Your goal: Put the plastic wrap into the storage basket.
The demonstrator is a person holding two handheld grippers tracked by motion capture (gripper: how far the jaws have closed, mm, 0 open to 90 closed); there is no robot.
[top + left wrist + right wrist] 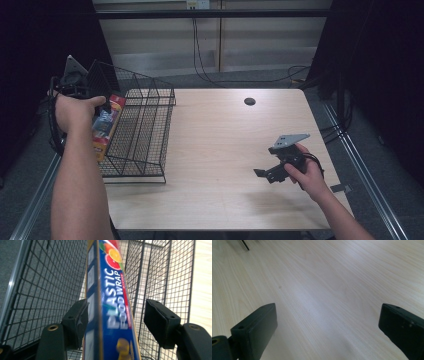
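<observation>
In the high view, the left gripper sits at the wire basket on the table, with the plastic wrap box standing in it. The left gripper view shows the box between parted jaws, the right pad clear of it. In the right gripper view, the right gripper gapes wide over bare wood.

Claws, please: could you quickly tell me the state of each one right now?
Left claw: open, with the wrap box between its jaws in the wire rack; the right pad stands clear of it.
Right claw: open, nothing held, above the table.
</observation>
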